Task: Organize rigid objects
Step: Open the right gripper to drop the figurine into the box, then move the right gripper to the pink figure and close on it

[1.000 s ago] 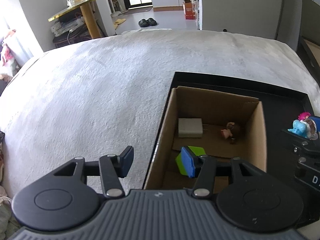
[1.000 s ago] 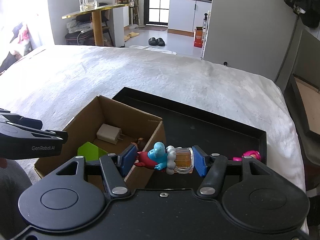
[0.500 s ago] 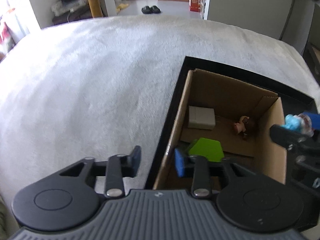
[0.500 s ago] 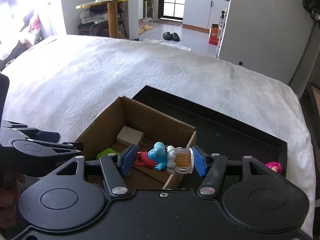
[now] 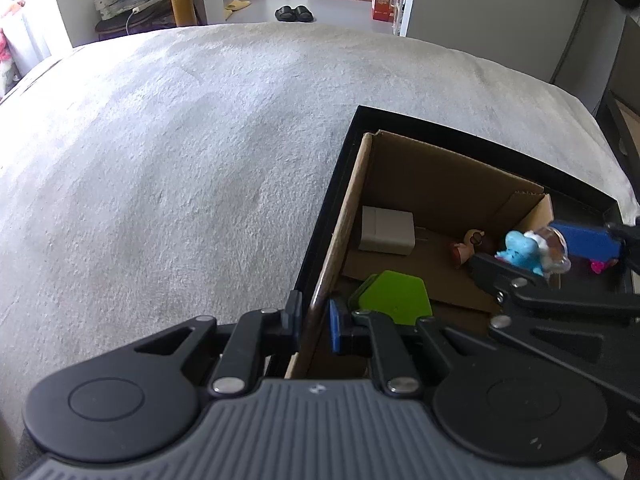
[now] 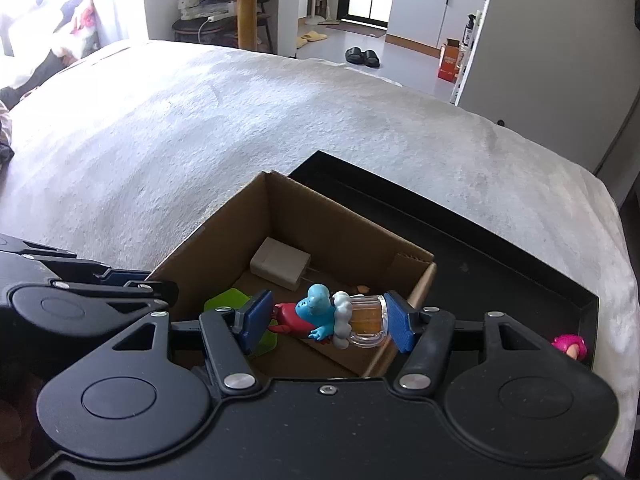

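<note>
Your left gripper (image 5: 314, 322) just pinched shut on the brown cardboard box's wall (image 5: 344, 216); right gripper (image 6: 326, 322) holds the blue figurine (image 6: 320, 314) over it.

Matt brown corrugated cardboard makes the box (image 6: 336, 220), which sits in a smooth black tray (image 6: 500, 240) on a nubbly pale grey cloth (image 5: 180, 152), while the blue figure (image 6: 320, 312) looks like glossy plastic with a clear, shiny amber-filled mug (image 6: 366, 320).
</note>
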